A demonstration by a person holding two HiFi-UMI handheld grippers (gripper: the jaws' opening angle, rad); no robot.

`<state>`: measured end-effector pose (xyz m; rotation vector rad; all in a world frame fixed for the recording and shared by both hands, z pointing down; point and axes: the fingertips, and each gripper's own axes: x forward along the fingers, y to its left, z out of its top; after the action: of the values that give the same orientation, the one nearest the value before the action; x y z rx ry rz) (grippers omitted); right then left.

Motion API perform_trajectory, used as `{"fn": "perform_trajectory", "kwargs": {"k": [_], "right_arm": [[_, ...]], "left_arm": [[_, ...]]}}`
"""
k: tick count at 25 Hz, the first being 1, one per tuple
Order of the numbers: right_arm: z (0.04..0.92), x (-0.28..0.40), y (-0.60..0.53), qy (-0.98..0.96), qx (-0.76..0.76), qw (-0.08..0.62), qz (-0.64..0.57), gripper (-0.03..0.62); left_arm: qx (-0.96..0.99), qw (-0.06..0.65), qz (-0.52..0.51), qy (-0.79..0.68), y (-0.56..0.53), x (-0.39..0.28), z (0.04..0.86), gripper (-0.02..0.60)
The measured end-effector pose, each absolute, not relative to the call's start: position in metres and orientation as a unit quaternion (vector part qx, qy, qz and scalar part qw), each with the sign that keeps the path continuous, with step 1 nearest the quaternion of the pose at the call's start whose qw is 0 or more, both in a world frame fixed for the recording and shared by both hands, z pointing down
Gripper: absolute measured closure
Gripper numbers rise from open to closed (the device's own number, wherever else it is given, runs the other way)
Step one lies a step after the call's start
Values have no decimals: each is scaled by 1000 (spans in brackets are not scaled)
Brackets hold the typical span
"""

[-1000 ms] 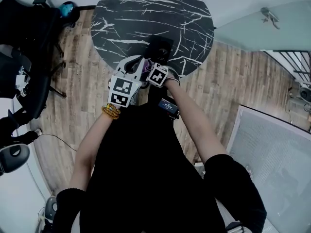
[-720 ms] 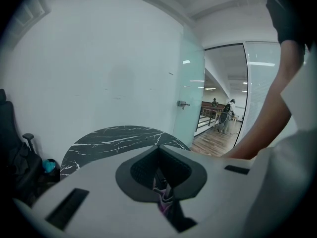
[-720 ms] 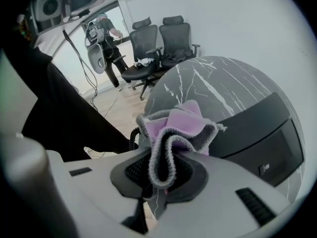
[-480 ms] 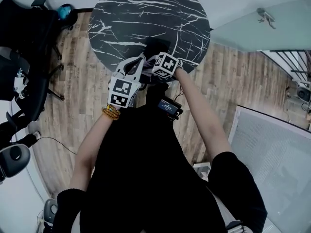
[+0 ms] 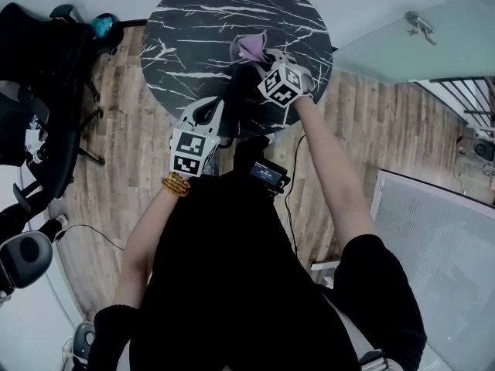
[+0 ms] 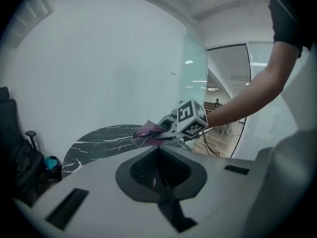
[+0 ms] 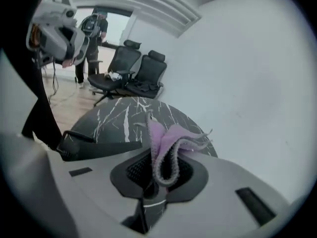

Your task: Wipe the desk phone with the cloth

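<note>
My right gripper (image 5: 268,59) is shut on a pink cloth (image 5: 251,47), which it holds above the round black marble table (image 5: 201,22). The cloth (image 7: 166,143) sticks up crumpled from between its jaws. The dark desk phone (image 5: 241,91) lies at the table's near edge, just below that gripper; its black edge (image 7: 94,145) shows low on the left in the right gripper view. My left gripper (image 5: 210,110) hangs at the table's front edge, left of the phone, jaws together on nothing. From it I see the right gripper (image 6: 162,132) and the cloth (image 6: 147,131).
Black office chairs (image 5: 46,52) stand on the wood floor left of the table, and the chairs (image 7: 133,71) also show beyond it. A person (image 7: 91,33) stands far off by them. A glass wall (image 5: 402,45) rises to the right. A cable (image 5: 290,207) trails on the floor.
My right gripper has carried the cloth away from the left gripper, forward and to the right over the phone and table. The left gripper has hardly moved.
</note>
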<state>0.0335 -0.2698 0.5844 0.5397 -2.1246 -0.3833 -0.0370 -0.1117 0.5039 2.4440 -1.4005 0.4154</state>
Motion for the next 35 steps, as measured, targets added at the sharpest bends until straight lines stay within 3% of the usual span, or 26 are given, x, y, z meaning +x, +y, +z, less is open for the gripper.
{"fn": "perform_trajectory", "kwargs": {"k": [6,18,35], "right_arm": [[665,48,-225,-826,172,525,-107,539],[683,45,-209,-830,147,538,-2,539],[692,45,-189,-818,134,559,33,539]], "left_arm": [[850,148,151,-481,-109,-33,508,568],[855,149,156,-472,-107,-31,511,569],[861,146,156,-462,-110,-30,509,569]]}}
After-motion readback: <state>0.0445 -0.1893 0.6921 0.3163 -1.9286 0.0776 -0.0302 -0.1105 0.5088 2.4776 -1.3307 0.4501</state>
